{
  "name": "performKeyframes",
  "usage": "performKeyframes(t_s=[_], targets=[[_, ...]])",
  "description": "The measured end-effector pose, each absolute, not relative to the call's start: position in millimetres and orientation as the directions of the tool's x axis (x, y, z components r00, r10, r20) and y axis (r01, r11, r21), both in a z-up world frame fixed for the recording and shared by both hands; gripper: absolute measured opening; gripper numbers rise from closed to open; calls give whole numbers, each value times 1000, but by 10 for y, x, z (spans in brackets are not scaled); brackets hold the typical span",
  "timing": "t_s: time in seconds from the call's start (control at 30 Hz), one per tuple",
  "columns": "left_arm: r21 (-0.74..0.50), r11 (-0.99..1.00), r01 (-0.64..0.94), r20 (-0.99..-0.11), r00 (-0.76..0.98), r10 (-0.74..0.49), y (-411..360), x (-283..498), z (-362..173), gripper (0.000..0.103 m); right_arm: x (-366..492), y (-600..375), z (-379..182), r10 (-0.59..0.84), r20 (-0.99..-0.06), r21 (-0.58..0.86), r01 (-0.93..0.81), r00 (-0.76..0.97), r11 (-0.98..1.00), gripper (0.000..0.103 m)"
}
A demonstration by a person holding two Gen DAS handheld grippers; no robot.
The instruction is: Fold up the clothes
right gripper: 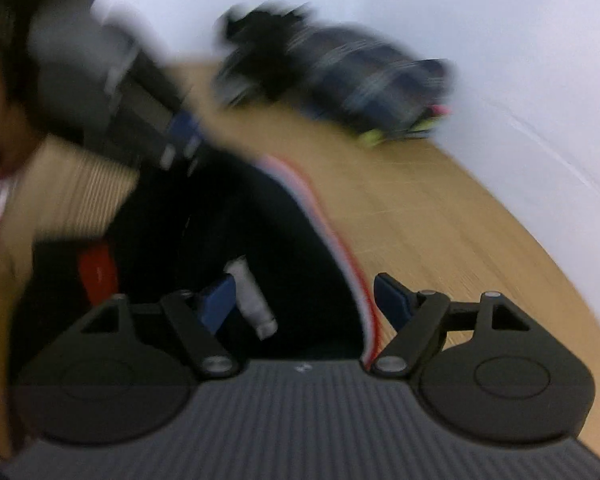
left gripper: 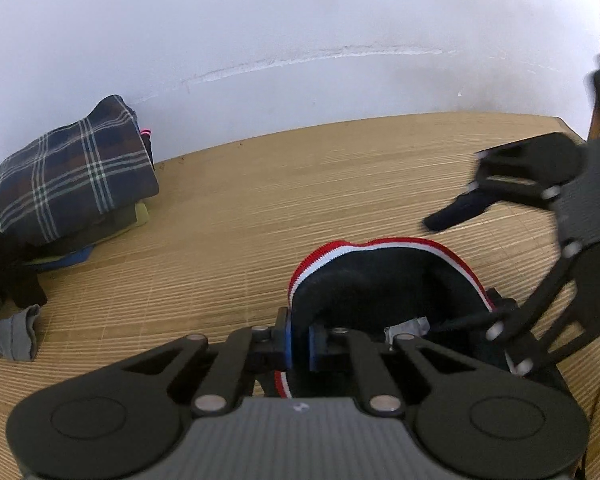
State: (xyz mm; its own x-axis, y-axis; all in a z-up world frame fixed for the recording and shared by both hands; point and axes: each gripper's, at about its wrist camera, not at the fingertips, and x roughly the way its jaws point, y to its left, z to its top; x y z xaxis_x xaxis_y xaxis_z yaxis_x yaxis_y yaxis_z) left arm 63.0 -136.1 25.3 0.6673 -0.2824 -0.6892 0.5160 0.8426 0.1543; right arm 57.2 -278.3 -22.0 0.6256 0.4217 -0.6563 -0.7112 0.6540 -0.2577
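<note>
Garment: black garment (left gripper: pixel 380 280) with a red, white and blue striped band along its edge, bunched on the woven bamboo mat (left gripper: pixel 240 208), right in front of both my grippers.
Left gripper: my left gripper (left gripper: pixel 300 344) is clenched on a fold of the black cloth just inside the striped band; the blue pads (left gripper: pixel 289 338) sit nearly together with fabric pinched between them and lifted off the mat.
Right gripper: in its own blurred view my right gripper (right gripper: pixel 304 304) stands wide, nothing pressed by either blue pad; the striped band (right gripper: pixel 352 276) runs between the jaws and a small grey tag (right gripper: pixel 252 300) lies near the left pad. From the left wrist it shows at the right, above the garment.
Step in hand: I judge I am hunting a second hold so the piece can be spread flat before folding.
How to do it well: I would keep the left pinch firm and fairly low, bring the right jaws over the band well apart from the left hold, and close on one layer only, so the edge pulls straight without twisting.
Risk: taking both layers, or the tag alone, would leave the cloth bunched.
Elsewhere: plaid folded clothes (left gripper: pixel 72 176) are stacked against the white wall (left gripper: pixel 300 40), well apart; a grey scrap (left gripper: pixel 16 334) lies at the left edge.
</note>
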Motion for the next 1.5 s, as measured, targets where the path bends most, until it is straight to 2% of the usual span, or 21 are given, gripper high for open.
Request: performKeyframes(t_s=[0.17,0.3,0.33,0.4,0.43,0.5,0.63,0.73,0.77,0.83,0.87,0.9,1.0,1.23,1.33,1.4,1.5], targets=[[157,844,514,-685,672,-282,-1344,561,257,9,909,-2466,-285,414,-716,-379,-811,562,446,78],[149,845,514,-679,675,-291,-1339,526,282,9,1072,-2345,-267,420,-785,-348,-885,456,310,77],[147,845,514,-677,675,-293,-1343,514,286,9,1084,-2366,-260,417,-809,-309,-903,415,300,71],[142,846,514,-677,673,-296,-1347,515,281,9,1253,-2392,-255,398,-869,-153,-925,294,348,28],[137,846,516,-677,672,-300,-1337,558,274,9,1368,-2408,-243,383,-894,-68,-916,231,394,21],[130,847,515,-670,675,-308,-1343,575,274,9,1499,-2462,-193,382,-917,57,-905,119,421,17],[119,858,500,-679,671,-297,-1382,720,220,13,1779,-2670,-168,434,-899,294,-819,-61,493,17],[127,864,487,-722,643,-256,-1499,982,41,14,2021,-2867,-355,446,-890,378,-705,-96,601,18],[144,865,480,-737,635,-230,-1571,1080,-49,14,2080,-2921,-419,438,-895,376,-671,-85,639,18],[165,874,458,-757,627,-186,-1683,1250,-200,16,2160,-3025,-515,402,-916,328,-613,-18,719,28],[151,882,446,-768,615,-179,-1707,1317,-255,16,2185,-3096,-535,377,-926,298,-574,21,763,36],[123,892,436,-785,592,-182,-1713,1379,-302,16,2190,-3170,-533,356,-933,272,-538,57,798,39],[44,908,416,-820,535,-205,-1694,1470,-390,16,2097,-3429,-427,330,-931,228,-457,156,860,42],[125,874,470,-783,588,-204,-1748,1327,-298,16,1659,-3702,-333,263,-936,136,-447,236,884,49],[178,836,518,-759,614,-219,-1791,1258,-201,17,1766,-3860,-537,347,-916,310,-196,199,930,49],[203,814,544,-744,626,-233,-1825,1211,-144,17,1664,-4032,-604,431,-865,442,-17,256,897,50],[218,773,595,-733,623,-273,-1898,1167,-92,18,1502,-4081,-666,469,-810,508,21,352,861,49]])
